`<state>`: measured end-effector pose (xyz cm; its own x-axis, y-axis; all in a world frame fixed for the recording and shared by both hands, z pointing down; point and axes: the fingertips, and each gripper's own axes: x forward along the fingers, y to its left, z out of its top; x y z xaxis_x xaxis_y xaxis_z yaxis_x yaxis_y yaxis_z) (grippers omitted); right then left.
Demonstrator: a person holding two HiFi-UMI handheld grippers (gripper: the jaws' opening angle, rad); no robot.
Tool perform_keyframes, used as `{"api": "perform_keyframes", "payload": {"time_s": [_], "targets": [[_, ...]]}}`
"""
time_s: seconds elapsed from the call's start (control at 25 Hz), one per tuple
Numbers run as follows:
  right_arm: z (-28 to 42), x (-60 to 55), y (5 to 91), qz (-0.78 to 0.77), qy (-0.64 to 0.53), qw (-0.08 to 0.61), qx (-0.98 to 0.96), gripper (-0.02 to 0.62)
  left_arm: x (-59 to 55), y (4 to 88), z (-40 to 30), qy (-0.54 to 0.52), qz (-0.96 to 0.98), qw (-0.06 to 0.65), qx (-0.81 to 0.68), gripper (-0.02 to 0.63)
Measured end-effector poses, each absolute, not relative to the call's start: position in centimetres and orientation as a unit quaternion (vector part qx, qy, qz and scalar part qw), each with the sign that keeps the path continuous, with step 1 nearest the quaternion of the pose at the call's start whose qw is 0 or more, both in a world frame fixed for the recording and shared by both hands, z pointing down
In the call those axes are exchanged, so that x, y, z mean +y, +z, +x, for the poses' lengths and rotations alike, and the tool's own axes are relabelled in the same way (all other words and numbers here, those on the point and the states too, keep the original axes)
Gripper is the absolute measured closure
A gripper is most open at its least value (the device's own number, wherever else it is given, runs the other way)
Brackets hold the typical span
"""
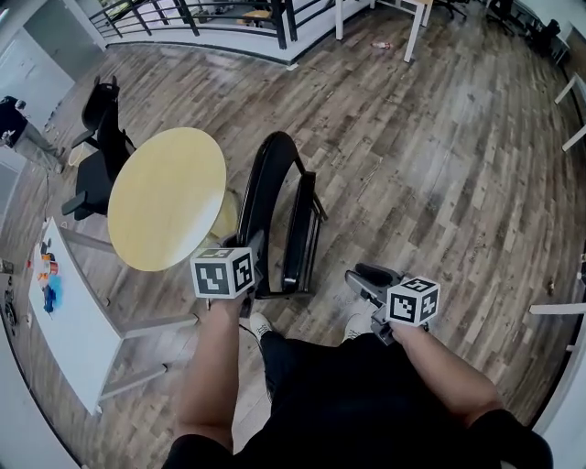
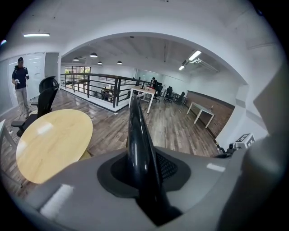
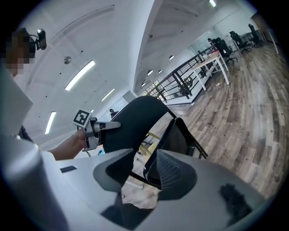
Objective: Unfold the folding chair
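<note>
The black folding chair (image 1: pixel 275 206) stands on the wood floor in front of me, its seat (image 1: pixel 302 234) tipped up close to the backrest. My left gripper (image 1: pixel 255 249) is shut on the backrest's near rim. In the left gripper view that black rim (image 2: pixel 135 126) runs up from between the pads of the left gripper (image 2: pixel 145 182). My right gripper (image 1: pixel 366 277) hangs to the chair's right, clear of it. In the right gripper view the right gripper (image 3: pixel 143 177) is open, with only floor in the gap and the seat (image 3: pixel 178 135) just beyond. The left gripper (image 3: pixel 110 125) shows there at the backrest (image 3: pixel 135 119).
A round yellow table (image 1: pixel 169 197) stands close on the chair's left, with a white table (image 1: pixel 73 321) and a black office chair (image 1: pixel 101 147) beyond it. A railing (image 1: pixel 201 18) and white desks (image 1: pixel 412 27) line the far side. A person (image 2: pixel 20 85) stands at far left.
</note>
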<state>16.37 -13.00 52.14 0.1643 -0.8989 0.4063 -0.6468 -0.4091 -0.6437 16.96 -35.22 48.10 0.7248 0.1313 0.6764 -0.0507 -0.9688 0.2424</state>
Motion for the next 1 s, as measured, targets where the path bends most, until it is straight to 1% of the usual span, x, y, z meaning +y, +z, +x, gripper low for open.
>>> {"api": "perform_keyframes", "payload": {"time_s": [0.2,0.36,0.48,0.64,0.84,0.92,1.0], "targets": [[16.3,-15.6,55.3,-0.718,-0.425,0.145,0.532,0.403,-32.9,47.6,17.4,0.356,0.927,0.118,0.019,0.522],[16.5,-18.3,57.7,-0.721,-0.441,0.129,0.519,0.381,-31.6,47.4,17.7,0.352,0.928,0.121,0.019,0.523],[17.3,-19.8,61.6,-0.724,-0.470,0.122,0.490,0.330,-30.8,47.5,17.9,0.349,0.929,0.122,0.022,0.520],[18.1,-21.6,64.8,-0.724,-0.492,0.137,0.464,0.324,-30.6,47.5,17.9,0.351,0.928,0.122,0.030,0.517],[19.7,-23.6,66.3,-0.740,-0.494,0.150,0.431,0.324,-30.3,47.7,18.1,0.338,0.931,0.137,0.016,0.517],[20.1,-24.2,66.8,-0.751,-0.492,0.145,0.415,0.324,-29.7,47.8,18.0,0.339,0.931,0.135,0.019,0.515],[20.7,-24.5,67.5,-0.766,-0.490,0.126,0.397,0.324,-29.2,47.8,18.1,0.338,0.932,0.132,0.023,0.514]]}}
